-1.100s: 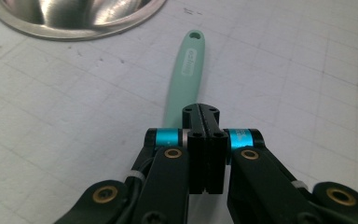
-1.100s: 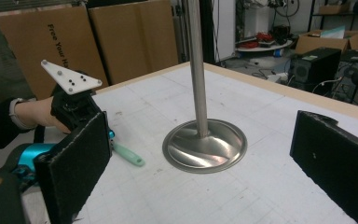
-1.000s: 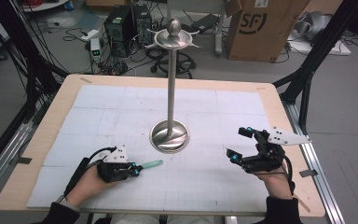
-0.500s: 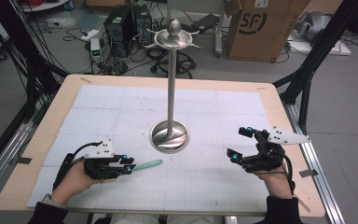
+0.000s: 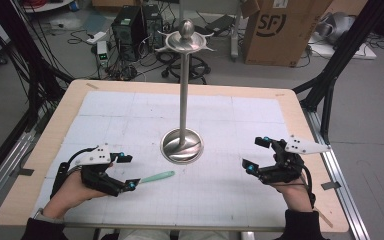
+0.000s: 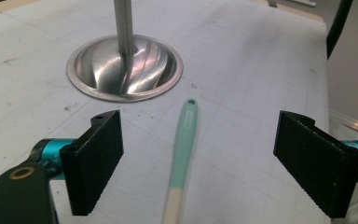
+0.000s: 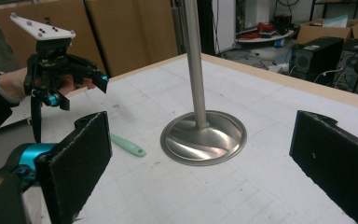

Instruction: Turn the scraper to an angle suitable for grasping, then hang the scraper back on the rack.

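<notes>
My left gripper (image 5: 126, 171): fingers apart, either side of the green spoon handle (image 6: 185, 135), not touching.
My right gripper (image 5: 258, 154): fingers apart, empty.
Metal stand (image 5: 182, 145): upright between my 2 grippers.

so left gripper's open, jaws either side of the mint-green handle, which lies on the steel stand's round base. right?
Not quite. The mint-green handle lies flat on the white mat, short of the steel stand's round base and not touching it, per the left gripper view. The left gripper is open, jaws either side.
</notes>
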`<state>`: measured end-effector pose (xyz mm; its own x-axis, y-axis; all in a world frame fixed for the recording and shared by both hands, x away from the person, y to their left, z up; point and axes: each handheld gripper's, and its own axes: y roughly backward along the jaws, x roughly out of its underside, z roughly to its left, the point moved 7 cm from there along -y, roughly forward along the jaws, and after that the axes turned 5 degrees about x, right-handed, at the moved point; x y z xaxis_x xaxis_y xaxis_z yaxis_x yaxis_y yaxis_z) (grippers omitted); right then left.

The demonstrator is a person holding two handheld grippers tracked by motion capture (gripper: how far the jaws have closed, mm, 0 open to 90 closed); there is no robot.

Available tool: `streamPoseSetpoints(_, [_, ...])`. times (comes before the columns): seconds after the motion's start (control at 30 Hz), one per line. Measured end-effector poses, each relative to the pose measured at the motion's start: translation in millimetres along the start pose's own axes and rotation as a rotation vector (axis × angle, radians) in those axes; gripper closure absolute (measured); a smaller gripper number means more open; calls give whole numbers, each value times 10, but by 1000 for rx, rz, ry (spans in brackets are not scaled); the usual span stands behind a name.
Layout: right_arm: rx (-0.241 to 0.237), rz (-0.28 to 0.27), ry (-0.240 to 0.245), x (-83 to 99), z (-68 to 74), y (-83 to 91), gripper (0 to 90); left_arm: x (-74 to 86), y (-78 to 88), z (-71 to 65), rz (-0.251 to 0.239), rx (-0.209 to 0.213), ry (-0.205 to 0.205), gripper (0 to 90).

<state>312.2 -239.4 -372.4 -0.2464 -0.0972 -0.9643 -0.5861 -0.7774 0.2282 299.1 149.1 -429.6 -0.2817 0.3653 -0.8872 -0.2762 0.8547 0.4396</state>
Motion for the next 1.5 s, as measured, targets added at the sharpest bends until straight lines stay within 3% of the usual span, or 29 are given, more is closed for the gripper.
streamPoseSetpoints(0.1, [3,10,-5,20,-4,10,42,-21,5,8,35,-16,-21,163])
streamPoseSetpoints(0.27, [10,11,-3,46,-6,54,43,-35,22,-20,87,23,-81,207])
streamPoseSetpoints(0.43, [20,10,-7,60,6,105,44,-16,-8,18,171,28,-81,210])
streamPoseSetpoints(0.53, [20,9,-5,48,21,112,45,-8,-37,29,192,30,-78,211])
streamPoseSetpoints(0.6, [18,9,-2,46,25,110,45,0,-73,47,208,34,-50,209])
streamPoseSetpoints(0.77, [18,21,-3,69,19,100,45,-6,-135,69,238,50,-53,214])
streamPoseSetpoints(0.9, [20,16,-4,54,19,121,45,-67,-144,117,256,62,-43,271])
streamPoseSetpoints(0.93, [22,11,-3,46,12,130,45,-71,-163,142,290,60,-48,285])
streamPoseSetpoints(1.0, [22,11,-5,46,10,130,45,-70,-174,154,307,59,-44,305])
streamPoseSetpoints(1.07, [18,12,-4,50,7,121,45,-63,-201,171,345,67,-17,342])
streamPoseSetpoints(1.17, [16,16,1,52,8,113,45,-68,-231,189,400,72,-21,365])
streamPoseSetpoints(1.23, [14,19,2,52,10,111,45,-56,-257,198,469,78,-37,417])
streamPoseSetpoints(1.3, [14,17,-1,49,7,113,45,-44,-268,206,493,75,-35,428])
streamPoseSetpoints(1.37, [15,17,-2,50,2,115,45,-19,-281,215,540,89,-7,446])
streamPoseSetpoints(1.4, [15,17,-1,50,2,116,45,-9,-295,218,547,93,4,451])
streamPoseSetpoints(1.43, [15,18,-1,51,2,116,45,-6,-300,234,552,86,-15,438])
streamPoseSetpoints(1.5, [15,18,-1,53,3,116,45,2,-323,253,552,80,-13,444])
